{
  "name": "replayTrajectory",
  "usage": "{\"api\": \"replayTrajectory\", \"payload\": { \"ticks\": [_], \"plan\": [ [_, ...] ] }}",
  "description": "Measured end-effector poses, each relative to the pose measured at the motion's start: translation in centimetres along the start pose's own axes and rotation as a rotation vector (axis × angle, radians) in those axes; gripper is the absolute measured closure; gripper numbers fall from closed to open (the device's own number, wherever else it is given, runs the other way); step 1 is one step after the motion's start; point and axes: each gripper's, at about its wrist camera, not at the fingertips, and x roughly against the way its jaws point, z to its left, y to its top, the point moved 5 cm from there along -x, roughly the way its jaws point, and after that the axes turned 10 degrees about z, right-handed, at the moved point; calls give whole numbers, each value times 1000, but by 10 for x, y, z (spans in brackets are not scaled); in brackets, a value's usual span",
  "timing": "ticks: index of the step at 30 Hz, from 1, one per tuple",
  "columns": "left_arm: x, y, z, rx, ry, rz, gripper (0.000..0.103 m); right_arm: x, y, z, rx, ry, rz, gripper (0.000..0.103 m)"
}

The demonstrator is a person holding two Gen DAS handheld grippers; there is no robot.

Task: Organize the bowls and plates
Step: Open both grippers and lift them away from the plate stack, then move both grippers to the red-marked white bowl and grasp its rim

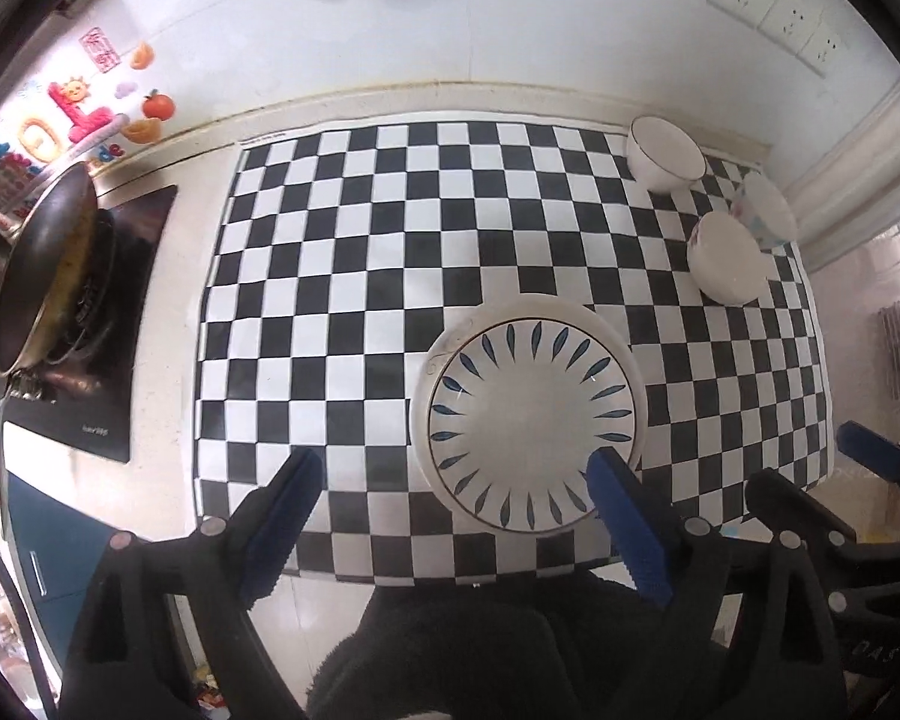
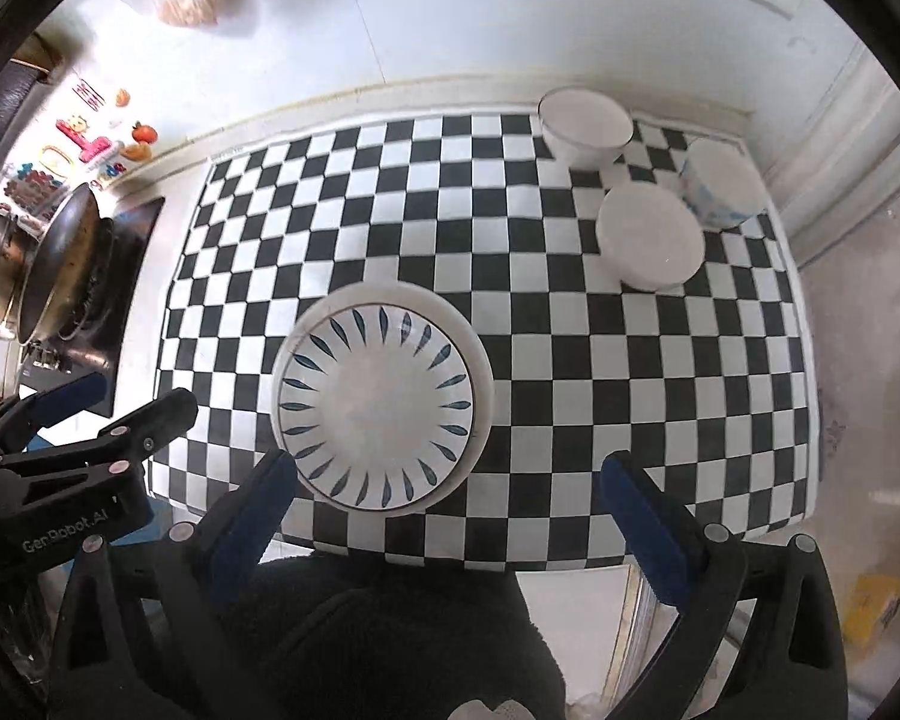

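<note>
Left hand-held gripper: jaws spread wide, holding nothing; blue pads face each other above the near edge of the mat, right pad overlapping the plate stack's near rim in view, contact not clear
Right hand-held gripper: jaws spread wide, holding nothing; left pad just beside the plate stack's near-left rim, right pad well apart from it
Other tool in view: right hand-held gripper shows at the lower right of the left wrist view, left one at the lower left of the right wrist view
Leaf plate: white with blue leaf marks round the rim, lies flat on top of a larger white plate, both near the front middle of the mat
Rimmed bowl: upright, dark line at the rim, far right corner of the mat
Near bowl: white, upright, in front of the rimmed bowl and apart from it
Patterned bowl: pale blue print on the side, just beside the near bowl, at the mat's right edge
Mat: black and white checks, covers most of the table
Stove: black, left of the mat, with a tilted pan on it
Wall: white tiles, sockets upper right, stickers at left
</note>
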Motion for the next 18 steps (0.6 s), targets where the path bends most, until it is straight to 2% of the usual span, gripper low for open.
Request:
{"api": "replayTrajectory", "payload": {
  "ticks": [11, 18],
  "plan": [
    [32, -9, -2, -29, -18, 17, 13, 42, -5, 5, -8, -34, -39, 0],
    [37, -7, 0, -53, -29, 2, 13, 38, -3, 9, -27, -38, -21, 0]
  ]
}}
